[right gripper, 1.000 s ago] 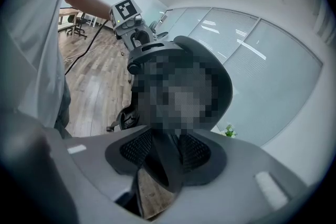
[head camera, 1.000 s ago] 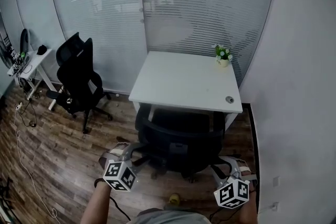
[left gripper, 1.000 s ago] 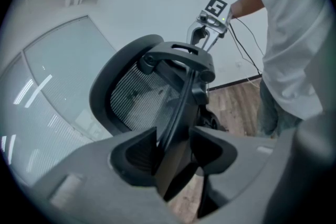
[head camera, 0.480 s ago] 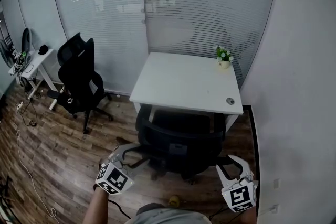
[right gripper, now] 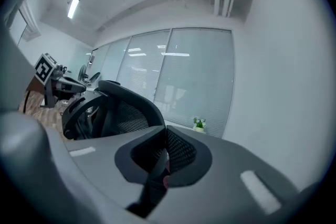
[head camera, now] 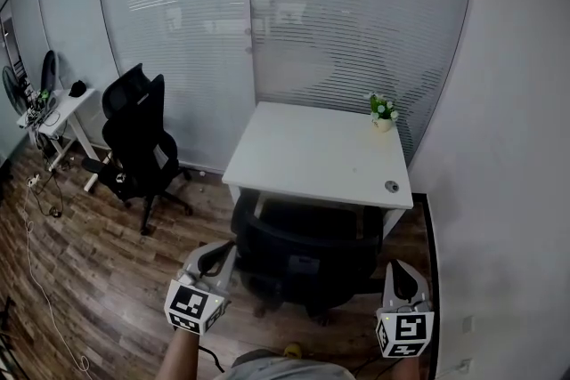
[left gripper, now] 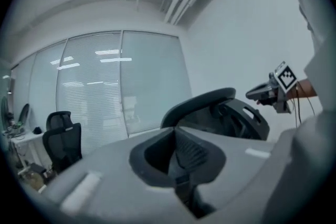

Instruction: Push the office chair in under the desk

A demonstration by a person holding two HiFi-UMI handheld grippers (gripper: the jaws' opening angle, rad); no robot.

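Observation:
The black office chair stands with its seat under the white desk, its backrest toward me. My left gripper hangs just off the backrest's left side and my right gripper just off its right side, neither touching it. Both pairs of jaws have just been closing and now stand shut with nothing between them. In the left gripper view the shut jaws point past the chair's curved back. The right gripper view shows shut jaws beside the mesh back.
A second black chair stands at the left by the blinds-covered glass wall. A small side table with clutter is at the far left. A potted plant sits on the desk's far corner. A cable trails across the wood floor. A wall closes the right side.
Both grippers have risen and rolled from lying flat to upright. Their jaws, spread wide in the earlier frames, are now shut. The chair has not visibly moved.

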